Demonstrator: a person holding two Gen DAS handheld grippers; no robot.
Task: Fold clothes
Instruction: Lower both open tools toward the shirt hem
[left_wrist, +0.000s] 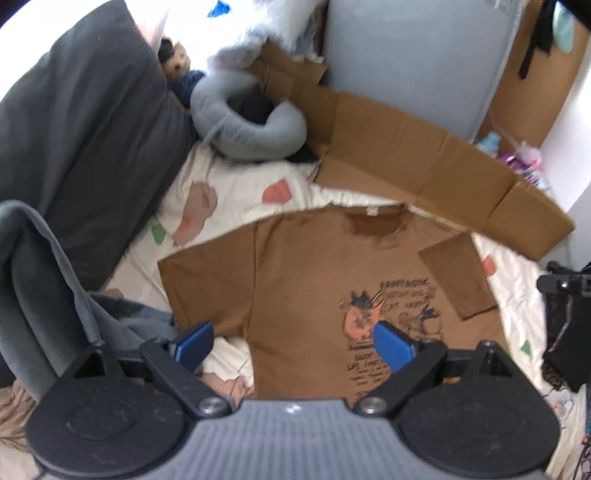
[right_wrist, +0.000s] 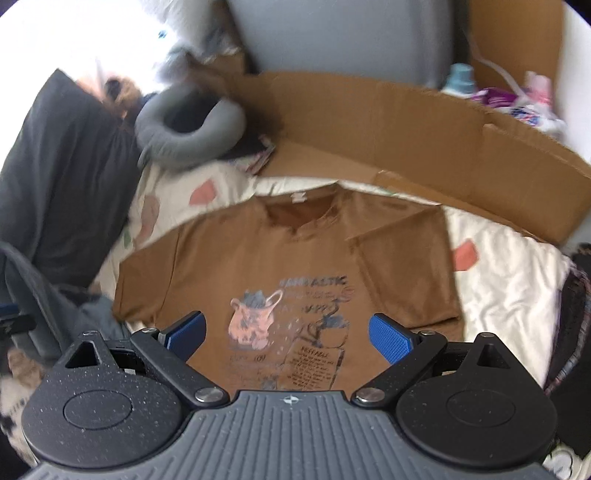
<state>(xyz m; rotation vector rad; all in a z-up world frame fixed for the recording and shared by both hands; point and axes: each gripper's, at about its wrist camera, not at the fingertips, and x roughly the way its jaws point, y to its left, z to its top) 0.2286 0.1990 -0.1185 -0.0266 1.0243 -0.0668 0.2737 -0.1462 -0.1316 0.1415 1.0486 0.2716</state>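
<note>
A brown T-shirt (left_wrist: 303, 284) with a printed graphic lies flat, front up, on a white patterned bedspread (left_wrist: 236, 192). Its right sleeve (left_wrist: 458, 277) is folded in over the body; the left sleeve (left_wrist: 207, 280) lies spread out. My left gripper (left_wrist: 293, 345) hovers open above the shirt's lower left part, nothing between its blue pads. In the right wrist view the same T-shirt (right_wrist: 258, 258) fills the middle, and my right gripper (right_wrist: 288, 334) hangs open above its print, holding nothing. The folded sleeve (right_wrist: 402, 273) shows at the right.
Flattened cardboard (left_wrist: 417, 158) lies beyond the collar. A grey neck pillow (left_wrist: 251, 122) and a dark cushion (left_wrist: 85, 129) sit at the back left. Grey clothing (left_wrist: 48, 295) is heaped at the left. Dark items (left_wrist: 565, 332) lie at the bed's right edge.
</note>
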